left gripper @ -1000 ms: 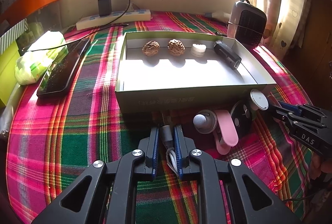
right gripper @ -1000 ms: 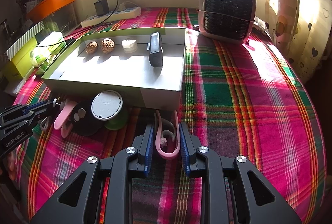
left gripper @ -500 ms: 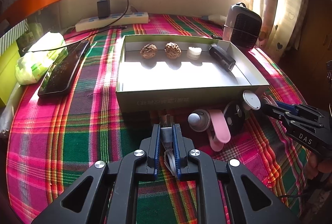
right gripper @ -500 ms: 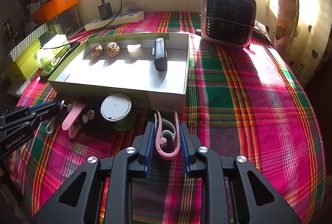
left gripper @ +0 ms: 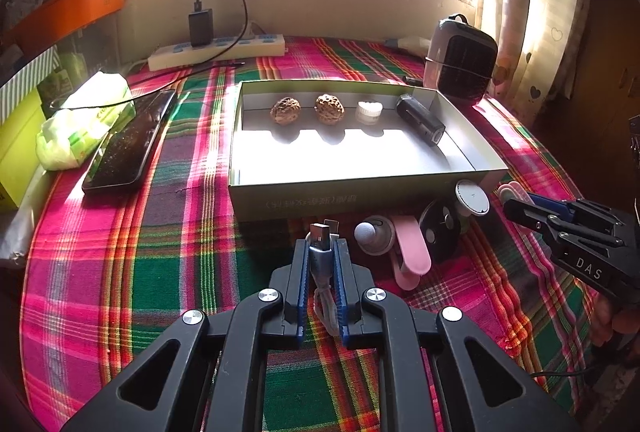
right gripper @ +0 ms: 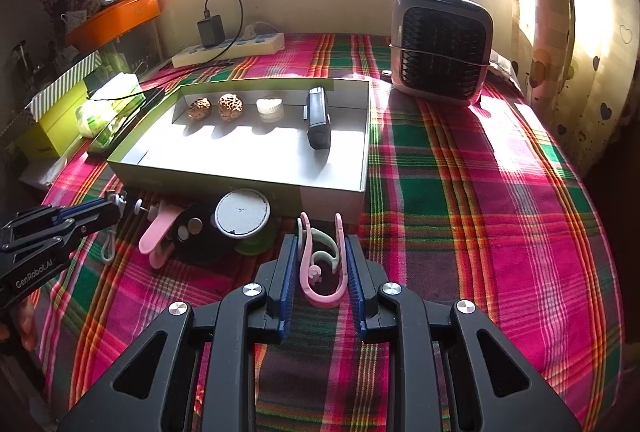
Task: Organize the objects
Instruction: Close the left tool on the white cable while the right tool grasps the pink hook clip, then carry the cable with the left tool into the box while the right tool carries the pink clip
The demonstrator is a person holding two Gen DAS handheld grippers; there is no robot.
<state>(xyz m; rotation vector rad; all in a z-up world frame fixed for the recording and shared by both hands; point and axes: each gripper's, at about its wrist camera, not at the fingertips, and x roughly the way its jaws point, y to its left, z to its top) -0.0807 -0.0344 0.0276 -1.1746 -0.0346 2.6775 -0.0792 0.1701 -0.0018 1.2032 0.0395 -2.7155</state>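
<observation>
**Cable plug and pink hook gripped in front of the box**

On the plaid tablecloth, just near of the shallow open box, the left gripper is closed narrowly on a USB cable. The plug's long axis runs along the fingers, its metal end pointing far toward the box's near wall; the cord trails back between the pads and drops out of sight under the gripper body.

The right gripper pinches a pink hook-shaped clip between its blue pads. The clip's two prongs point far toward the box, its closed bend near the camera. Whether either item is lifted clear of the cloth cannot be told.

Inside the box, along the far wall, sit two walnuts, a small white cap and a black oblong device, whose long axis slants from far-left to near-right in the left view.

Between the grippers, against the box's near wall, lies a cluster: a pink-handled item, a black disc and a round white lid. They overlap, so their exact shapes are hard to make out.
</observation>
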